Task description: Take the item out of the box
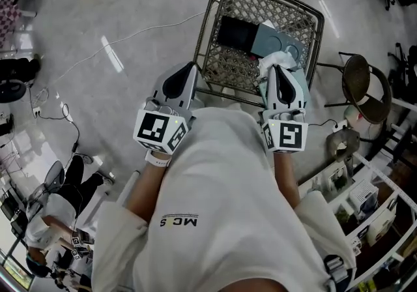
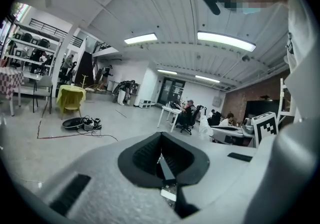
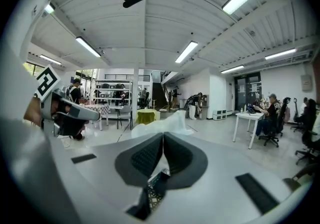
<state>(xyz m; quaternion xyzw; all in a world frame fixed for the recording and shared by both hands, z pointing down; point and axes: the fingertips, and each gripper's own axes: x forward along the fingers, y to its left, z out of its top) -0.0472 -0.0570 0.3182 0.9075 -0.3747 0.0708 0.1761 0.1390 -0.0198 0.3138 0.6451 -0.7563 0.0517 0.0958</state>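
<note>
**Head view:** both forearms reach out from the chest, side by side. Both tongs point to 12 o'clock at the box [image 1: 247, 4], with the marker cubes [image 1: 159, 129] back toward the body.
- Left tongs [image 1: 191, 68]: tips at the box's near left corner.
- Right tongs [image 1: 273, 69]: tips over the near right corner.
- White item [image 1: 270, 58]: at the right tips, overlapping the near rim.
- Dark pad [image 1: 238, 33] and grey slab [image 1: 275, 42] lie inside the box.
- Open floor [image 1: 130, 30] runs from 9 to 11 o'clock.
- Stool [image 1: 361, 79] is at 3 o'clock of the right tongs and the shelf [image 1: 365, 206] at 4–5, so that side is tight.

**Left gripper view:** left tongs [image 2: 160, 135] are roughly level, pads together at the tips, nothing between them. Floor runs ahead from 9 to 12 o'clock.

**Right gripper view:** right tongs [image 3: 163, 135] are roughly level and closed, pinching the item [image 3: 160, 125]. The item fans out white past the tips at 12 o'clock. The left tongs show at 9 o'clock, apart from the right.
</note>
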